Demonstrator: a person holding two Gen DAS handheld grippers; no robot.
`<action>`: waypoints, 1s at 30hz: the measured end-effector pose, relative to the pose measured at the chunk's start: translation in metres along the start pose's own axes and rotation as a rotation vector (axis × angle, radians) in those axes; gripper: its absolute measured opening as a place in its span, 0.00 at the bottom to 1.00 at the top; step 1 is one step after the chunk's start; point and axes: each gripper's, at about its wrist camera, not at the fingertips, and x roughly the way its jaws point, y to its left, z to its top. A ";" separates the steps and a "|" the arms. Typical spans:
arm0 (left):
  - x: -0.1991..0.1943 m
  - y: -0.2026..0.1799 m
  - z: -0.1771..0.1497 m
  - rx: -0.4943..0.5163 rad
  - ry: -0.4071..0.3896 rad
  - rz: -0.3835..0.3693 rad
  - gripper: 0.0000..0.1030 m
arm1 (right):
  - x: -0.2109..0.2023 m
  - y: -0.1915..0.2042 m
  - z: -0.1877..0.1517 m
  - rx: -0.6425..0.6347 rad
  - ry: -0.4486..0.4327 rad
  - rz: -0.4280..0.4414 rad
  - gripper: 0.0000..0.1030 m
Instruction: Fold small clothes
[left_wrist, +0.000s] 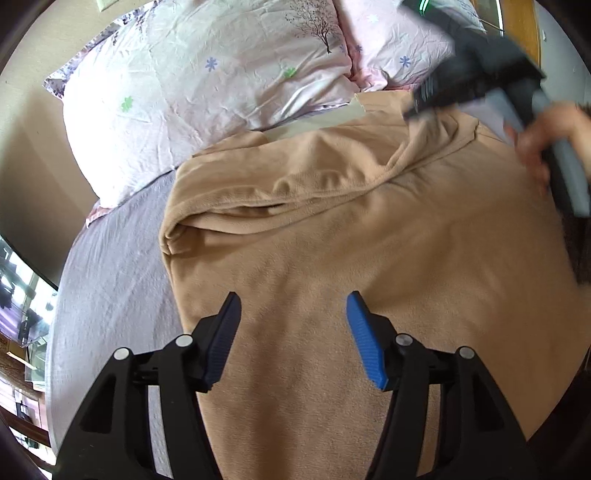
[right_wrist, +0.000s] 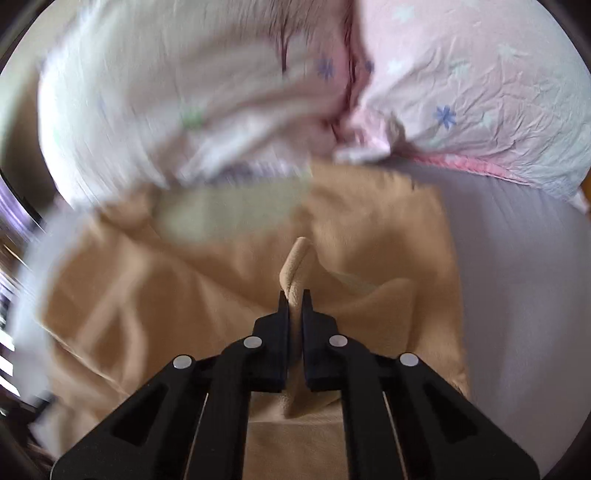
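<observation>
A tan fleece garment (left_wrist: 332, 258) lies spread on the bed, with a fold along its far left part. My left gripper (left_wrist: 293, 306) is open and empty just above the garment's near middle. My right gripper (right_wrist: 294, 295) is shut on a pinched ridge of the tan garment (right_wrist: 295, 266) and holds it lifted. In the left wrist view the right gripper (left_wrist: 424, 99) appears blurred at the garment's far right corner, with the hand (left_wrist: 546, 140) behind it.
The garment rests on a lavender bedsheet (left_wrist: 110, 280). Two floral pillows (left_wrist: 207, 96) (right_wrist: 472, 88) lie at the head of the bed, just beyond the garment. The bed's left edge drops to a floor with furniture (left_wrist: 26, 317).
</observation>
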 end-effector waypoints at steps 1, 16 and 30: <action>0.000 0.000 -0.001 -0.005 0.002 -0.004 0.58 | -0.023 -0.008 0.008 0.037 -0.100 0.068 0.06; -0.033 0.042 -0.031 -0.223 -0.054 -0.178 0.61 | -0.116 -0.133 -0.098 0.330 -0.175 0.146 0.45; -0.095 0.109 -0.191 -0.530 -0.022 -0.569 0.69 | -0.175 -0.149 -0.285 0.116 0.199 0.476 0.55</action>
